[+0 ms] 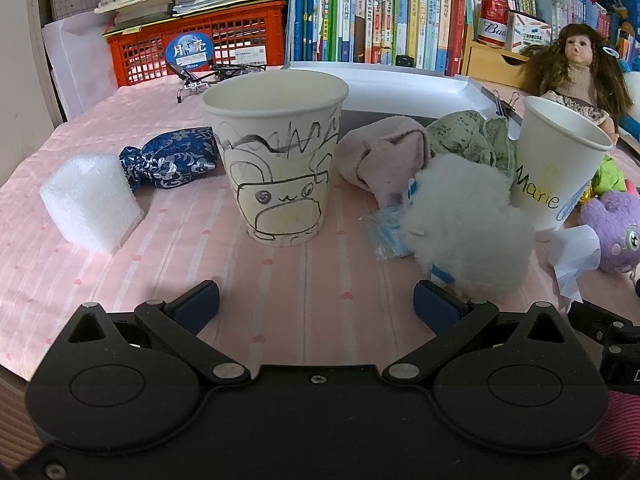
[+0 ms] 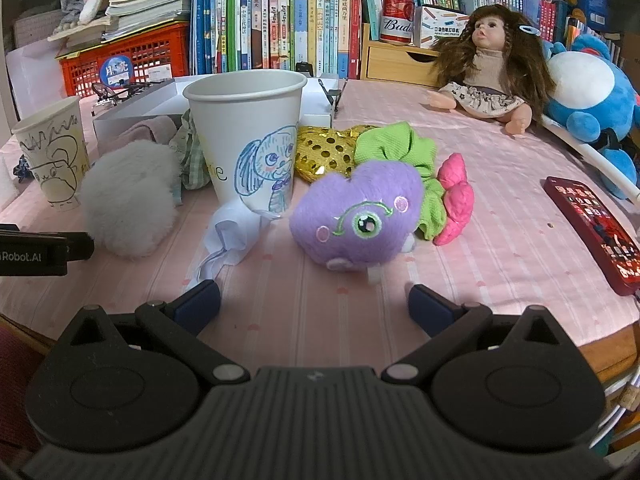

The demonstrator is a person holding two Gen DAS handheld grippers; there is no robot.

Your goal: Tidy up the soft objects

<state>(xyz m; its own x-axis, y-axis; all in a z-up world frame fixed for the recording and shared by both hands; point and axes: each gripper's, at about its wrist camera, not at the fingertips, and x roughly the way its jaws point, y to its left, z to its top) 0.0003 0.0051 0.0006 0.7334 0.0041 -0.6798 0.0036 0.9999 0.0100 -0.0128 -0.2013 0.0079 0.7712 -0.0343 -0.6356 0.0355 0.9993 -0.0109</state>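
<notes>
My left gripper [image 1: 316,304] is open and empty, low over the pink cloth, in front of a paper cup with a bear drawing [image 1: 278,156]. A white fluffy ball [image 1: 464,232] lies by its right finger. A pink sock [image 1: 384,156], a green patterned cloth [image 1: 472,136], a blue brocade pouch [image 1: 176,158] and a white foam block [image 1: 90,204] lie around the cup. My right gripper [image 2: 314,304] is open and empty, just short of a purple plush [image 2: 356,216]. Behind the plush lie a green scrunchie [image 2: 396,148], a pink piece [image 2: 456,196] and a gold sequin item [image 2: 324,152]. The "Marie" cup [image 2: 250,140] stands left of the plush.
A white tray [image 1: 400,88] stands behind the cups. A doll [image 2: 488,60] and a blue plush [image 2: 592,92] sit at the back right. A red phone [image 2: 592,228] lies at the right edge. A crumpled tissue [image 2: 228,236] lies by the Marie cup. Books and a red crate [image 1: 200,40] line the back.
</notes>
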